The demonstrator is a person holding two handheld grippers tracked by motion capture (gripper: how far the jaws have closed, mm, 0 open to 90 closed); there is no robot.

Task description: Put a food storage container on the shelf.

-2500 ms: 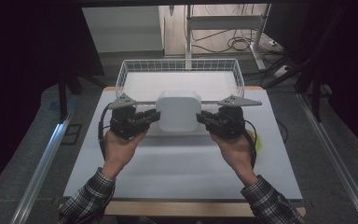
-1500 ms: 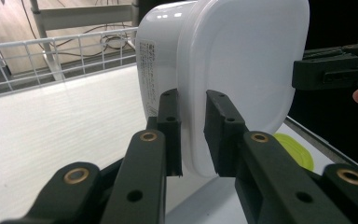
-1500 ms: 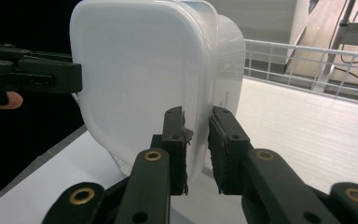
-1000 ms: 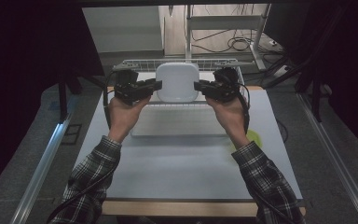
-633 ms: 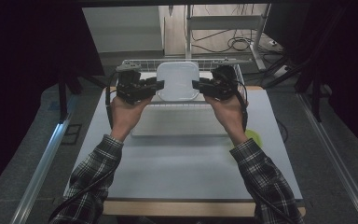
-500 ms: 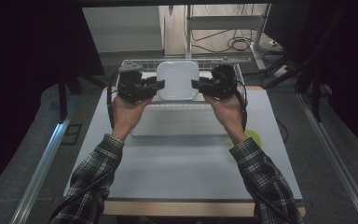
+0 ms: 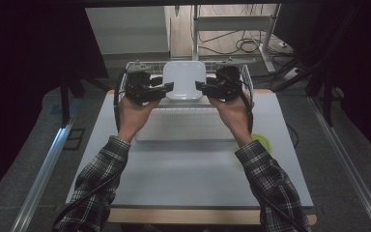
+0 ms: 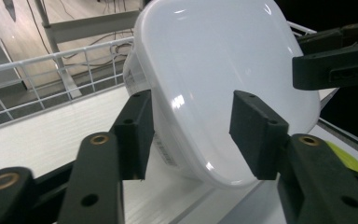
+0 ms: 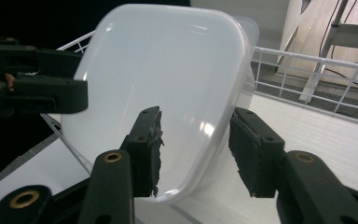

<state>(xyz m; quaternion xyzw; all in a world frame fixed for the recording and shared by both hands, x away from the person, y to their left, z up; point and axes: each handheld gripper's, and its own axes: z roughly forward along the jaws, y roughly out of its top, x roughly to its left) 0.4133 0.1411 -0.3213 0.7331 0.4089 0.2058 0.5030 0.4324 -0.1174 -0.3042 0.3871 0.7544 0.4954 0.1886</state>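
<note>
A white plastic container (image 7: 183,79) with rounded corners leans tilted inside the wire basket (image 7: 130,65) at the table's far edge. My left gripper (image 7: 170,87) straddles its left rim and my right gripper (image 7: 198,86) its right rim. In the left gripper view the jaws have just been opening: the left gripper (image 8: 196,135) stands apart around the container's (image 8: 223,84) rim without pressing it. The right gripper (image 9: 198,154) has likewise been opening, with a gap beside the container's (image 9: 168,84) edge. Each view shows the other gripper farther off: the right gripper (image 8: 335,60) and the left gripper (image 9: 37,88).
The basket's white wire wall (image 8: 51,60) (image 9: 317,60) rises behind the container. A pale rectangular sheet (image 7: 183,128) lies on the white table (image 7: 183,183) in front of the basket. A yellow-green disc (image 7: 263,142) sits by the person's right forearm. Metal rails flank the table.
Both hands carried the container away from the person, from over the table into the basket. Both pairs of jaws have since spread, and the container now rests there tilted.
</note>
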